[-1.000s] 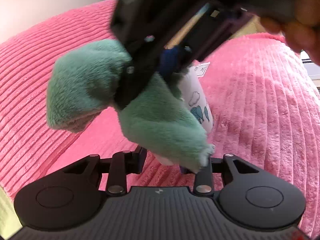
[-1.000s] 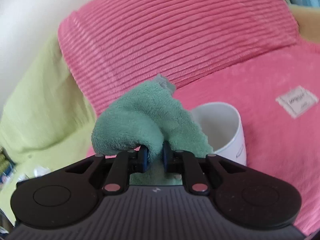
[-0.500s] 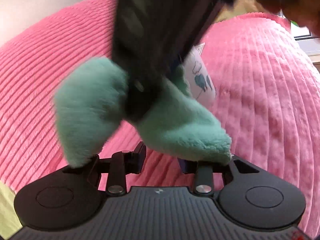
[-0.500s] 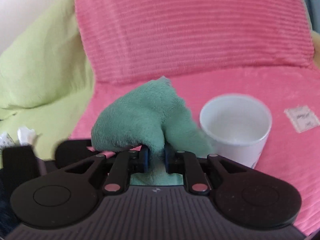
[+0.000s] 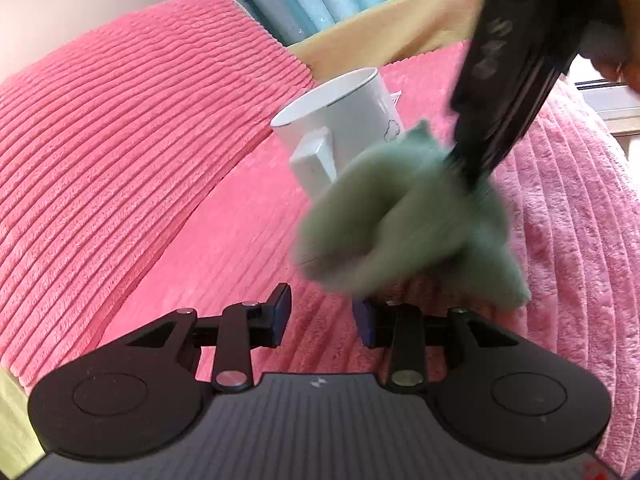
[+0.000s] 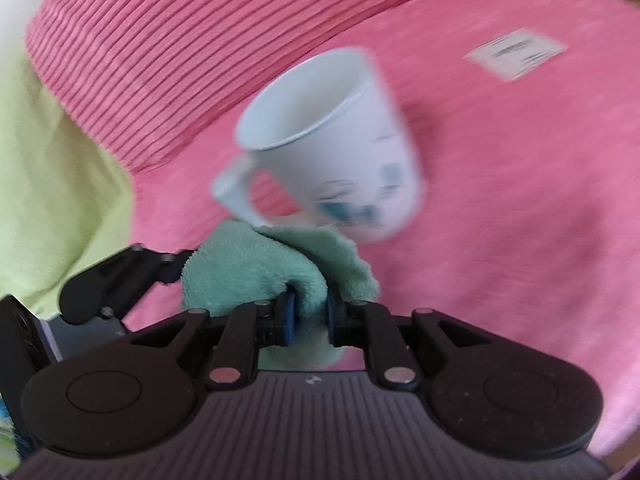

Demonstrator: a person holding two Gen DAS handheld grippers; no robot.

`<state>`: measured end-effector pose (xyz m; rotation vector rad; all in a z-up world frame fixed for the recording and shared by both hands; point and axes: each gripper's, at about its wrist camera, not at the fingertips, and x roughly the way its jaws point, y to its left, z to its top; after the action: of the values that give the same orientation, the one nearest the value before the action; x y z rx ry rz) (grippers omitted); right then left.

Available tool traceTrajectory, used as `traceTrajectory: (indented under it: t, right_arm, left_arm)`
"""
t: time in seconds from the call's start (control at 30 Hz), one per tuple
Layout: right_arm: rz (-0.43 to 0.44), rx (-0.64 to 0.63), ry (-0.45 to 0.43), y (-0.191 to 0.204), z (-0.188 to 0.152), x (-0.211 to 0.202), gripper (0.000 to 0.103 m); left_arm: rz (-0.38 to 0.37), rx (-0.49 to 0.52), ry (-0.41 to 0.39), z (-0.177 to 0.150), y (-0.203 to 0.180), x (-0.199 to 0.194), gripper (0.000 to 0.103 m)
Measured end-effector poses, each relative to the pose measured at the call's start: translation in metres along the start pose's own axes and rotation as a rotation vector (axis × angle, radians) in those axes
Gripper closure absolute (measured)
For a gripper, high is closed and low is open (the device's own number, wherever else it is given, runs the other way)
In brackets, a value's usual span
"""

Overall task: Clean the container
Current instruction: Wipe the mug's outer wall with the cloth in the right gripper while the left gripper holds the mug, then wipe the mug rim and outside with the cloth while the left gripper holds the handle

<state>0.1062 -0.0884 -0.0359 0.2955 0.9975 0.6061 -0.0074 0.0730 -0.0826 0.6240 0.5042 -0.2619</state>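
White ceramic mug with blue cloud print [image 5: 344,120] stands on pink ribbed plush cover [image 5: 120,152], at 12 o'clock from left gripper [image 5: 320,316]. Left jaws apart, empty. Fluffy green cloth [image 5: 404,216] at 2 o'clock, blurred.

Right view: mug [image 6: 332,148] tilted, blurred, handle toward 8 o'clock; whether it rests or is lifted, cannot tell. Right gripper [image 6: 308,316] jaws clamped on cloth [image 6: 272,268]. Advice: steady mug by handle with left, push cloth inside rim, wipe wall round.

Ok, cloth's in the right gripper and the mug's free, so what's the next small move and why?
Probably close the open left gripper on the mug handle: the mug stands loose on the pink cushion, and the right gripper already pinches the green cloth for wiping.
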Motion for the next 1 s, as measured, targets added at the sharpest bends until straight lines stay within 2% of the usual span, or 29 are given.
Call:
traceTrajectory:
  t: [0.07, 0.17, 0.2, 0.27, 0.47, 0.73, 0.87, 1.0]
  right_arm:
    - [-0.031, -0.053, -0.074, 0.002, -0.004, -0.023, 0.089]
    - [0.04, -0.124, -0.229, 0.015, -0.002, -0.048, 0.089]
    - [0.064, -0.134, -0.265, 0.02, 0.0, -0.049, 0.09]
    - [0.054, -0.16, -0.291, 0.024, 0.005, -0.044, 0.09]
    - [0.05, -0.155, -0.279, 0.009, 0.001, -0.025, 0.091]
    - [-0.009, -0.096, -0.12, -0.009, -0.013, 0.008, 0.09]
    - [-0.096, -0.089, -0.084, -0.022, -0.015, -0.017, 0.091]
    - [-0.167, -0.108, -0.125, -0.033, -0.03, -0.059, 0.09]
  left_arm:
    - [-0.003, -0.001, -0.006, 0.003, 0.001, 0.001, 0.06]
    - [-0.008, -0.023, -0.028, 0.009, 0.014, 0.01, 0.058]
    - [-0.007, -0.036, -0.038, 0.011, 0.015, 0.011, 0.058]
    - [-0.006, -0.065, -0.056, 0.015, 0.018, 0.013, 0.058]
    - [-0.011, -0.121, -0.086, 0.017, 0.021, 0.013, 0.058]
    - [0.008, -0.145, -0.083, 0.02, 0.021, 0.017, 0.058]
    - [0.005, -0.195, -0.109, 0.026, 0.025, 0.019, 0.058]
    - [-0.004, -0.226, -0.125, 0.031, 0.024, 0.019, 0.057]
